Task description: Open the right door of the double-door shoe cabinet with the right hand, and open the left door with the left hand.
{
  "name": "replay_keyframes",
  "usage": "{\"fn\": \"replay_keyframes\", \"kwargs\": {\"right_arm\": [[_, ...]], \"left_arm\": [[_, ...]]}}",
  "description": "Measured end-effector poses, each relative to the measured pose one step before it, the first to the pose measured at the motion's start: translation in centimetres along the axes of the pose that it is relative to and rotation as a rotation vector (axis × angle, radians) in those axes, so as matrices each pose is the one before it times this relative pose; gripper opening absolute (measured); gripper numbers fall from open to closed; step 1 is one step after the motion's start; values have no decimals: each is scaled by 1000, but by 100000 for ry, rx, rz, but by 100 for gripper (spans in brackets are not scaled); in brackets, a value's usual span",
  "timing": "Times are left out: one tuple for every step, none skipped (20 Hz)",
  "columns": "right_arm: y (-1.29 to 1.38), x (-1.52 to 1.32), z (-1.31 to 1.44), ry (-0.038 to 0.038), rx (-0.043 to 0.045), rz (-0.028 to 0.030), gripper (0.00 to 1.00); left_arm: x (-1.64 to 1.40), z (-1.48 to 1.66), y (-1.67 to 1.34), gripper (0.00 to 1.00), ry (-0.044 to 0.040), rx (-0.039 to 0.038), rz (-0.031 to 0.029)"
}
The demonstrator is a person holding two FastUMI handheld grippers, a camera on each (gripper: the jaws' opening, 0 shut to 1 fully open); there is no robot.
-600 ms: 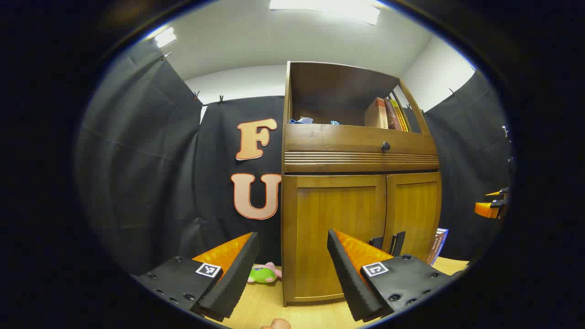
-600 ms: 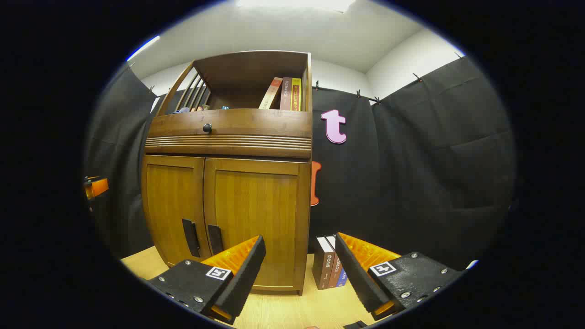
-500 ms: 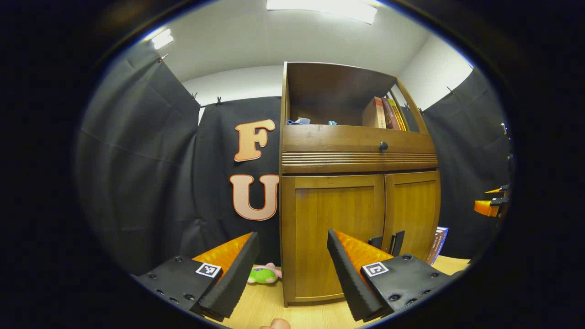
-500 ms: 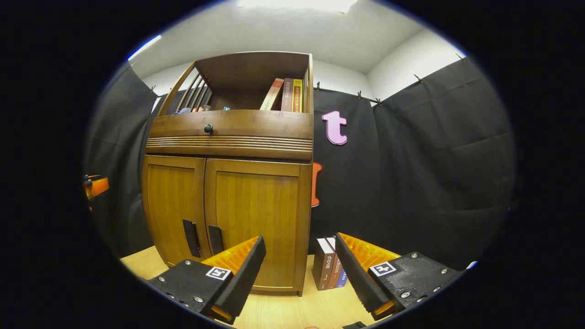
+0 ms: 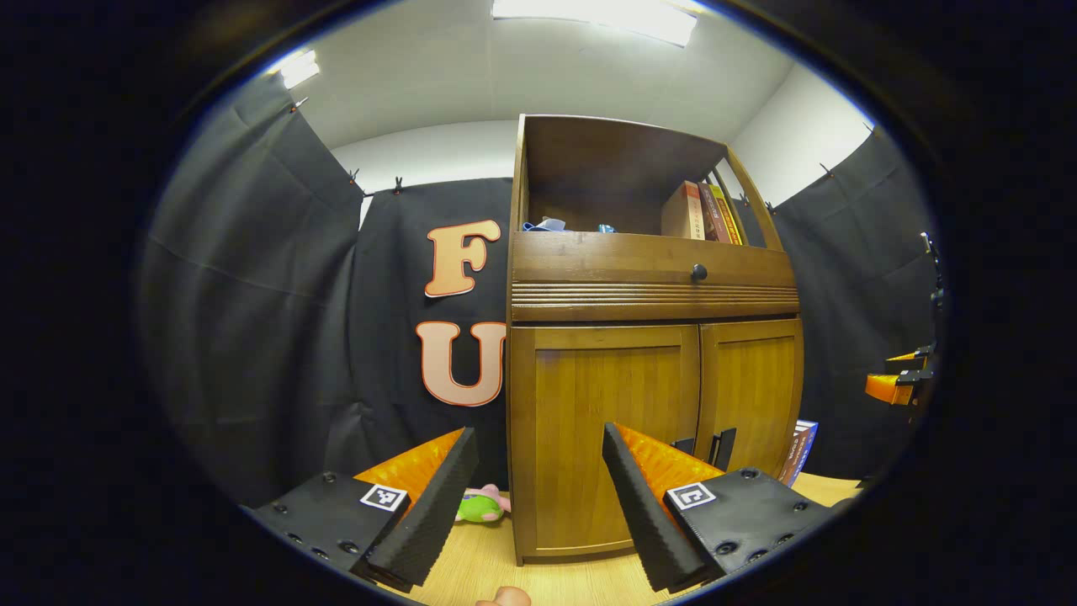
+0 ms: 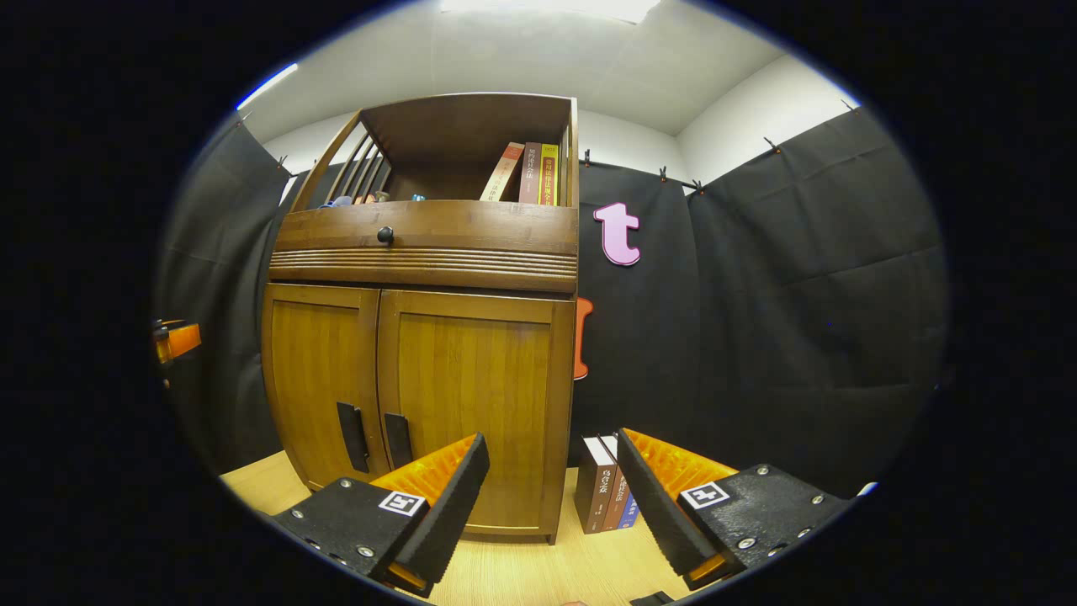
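Left gripper view: left gripper (image 5: pixel 534 497) at 6 o'clock, fingers spread wide, nothing between them, well short of the cabinet (image 5: pixel 652 269). Soft toy (image 5: pixel 481 505) sits on the floor at 7 o'clock, just beside the cabinet's left bottom corner. Left door (image 5: pixel 610 429) at 5 o'clock is closed; its dark handle (image 5: pixel 686 444) is half hidden behind the gripper's right finger. Right door (image 5: pixel 751 391) at 3 o'clock also closed, handle (image 5: pixel 724 448) near the centre seam. Right gripper view: right gripper (image 6: pixel 547 497) at 6 o'clock, also spread wide and empty, aimed off the cabinet's right edge toward the books (image 6: pixel 607 497) standing on the floor. Both handles sit at 8 o'clock, left-door handle (image 6: pixel 353 436) and right-door handle (image 6: pixel 397 439) just beside each other. Risks, as I judge it: the handles are so near that a gripper could close on the wrong one, or the two tools could bump at the seam. The handles look thin and flat, so fingers may slip off. The right door swinging out could knock the books.
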State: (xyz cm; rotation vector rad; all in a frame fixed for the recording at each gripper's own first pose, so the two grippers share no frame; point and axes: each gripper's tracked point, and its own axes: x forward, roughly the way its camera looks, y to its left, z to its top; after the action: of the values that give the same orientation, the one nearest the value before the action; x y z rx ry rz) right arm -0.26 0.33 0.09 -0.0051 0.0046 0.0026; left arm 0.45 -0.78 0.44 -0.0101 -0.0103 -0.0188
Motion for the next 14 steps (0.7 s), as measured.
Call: {"fn": "replay_keyframes", "kwargs": {"right_arm": [[138, -30, -25, 36, 368, 229, 94], [289, 16, -133, 281, 231, 498, 95], [257, 42, -54, 251, 46, 447, 95], [184, 71, -82, 90, -73, 336, 95], [241, 136, -8, 115, -39, 201, 95], [261, 137, -149, 220, 159, 118, 95], [401, 151, -170, 305, 405, 391, 95], [462, 226, -225, 463, 521, 629, 95], [573, 264, -281, 435, 510, 707, 95], [705, 183, -410, 495, 323, 948, 94], [814, 368, -335, 637, 119, 1085, 94], [871, 302, -404, 424, 104, 1198, 95], [948, 424, -395, 284, 103, 1347, 95], [995, 393, -300, -165, 592, 1487, 95]], "left_arm": [[0, -76, 137, 95, -197, -117, 532], [38, -26, 102, 95, 138, -204, 11], [18, -168, -131, 95, 372, -60, -275], [-30, -45, -145, 95, 289, 245, -385], [-13, -69, 192, 95, 93, 185, 112], [-80, -29, 129, 95, -100, -11, 201], [-58, 139, -16, 95, -174, -84, 19], [-68, 91, -23, 95, -265, -46, 45], [-136, -21, 136, 95, -282, 54, 164], [-102, 16, 83, 95, -101, 138, 27], [-30, -150, -65, 95, 203, -33, -222], [-47, -174, -85, 95, 413, -192, -440], [-22, -203, -149, 95, 438, -213, -388], [25, -173, 140, 95, 207, -72, 26]]}}
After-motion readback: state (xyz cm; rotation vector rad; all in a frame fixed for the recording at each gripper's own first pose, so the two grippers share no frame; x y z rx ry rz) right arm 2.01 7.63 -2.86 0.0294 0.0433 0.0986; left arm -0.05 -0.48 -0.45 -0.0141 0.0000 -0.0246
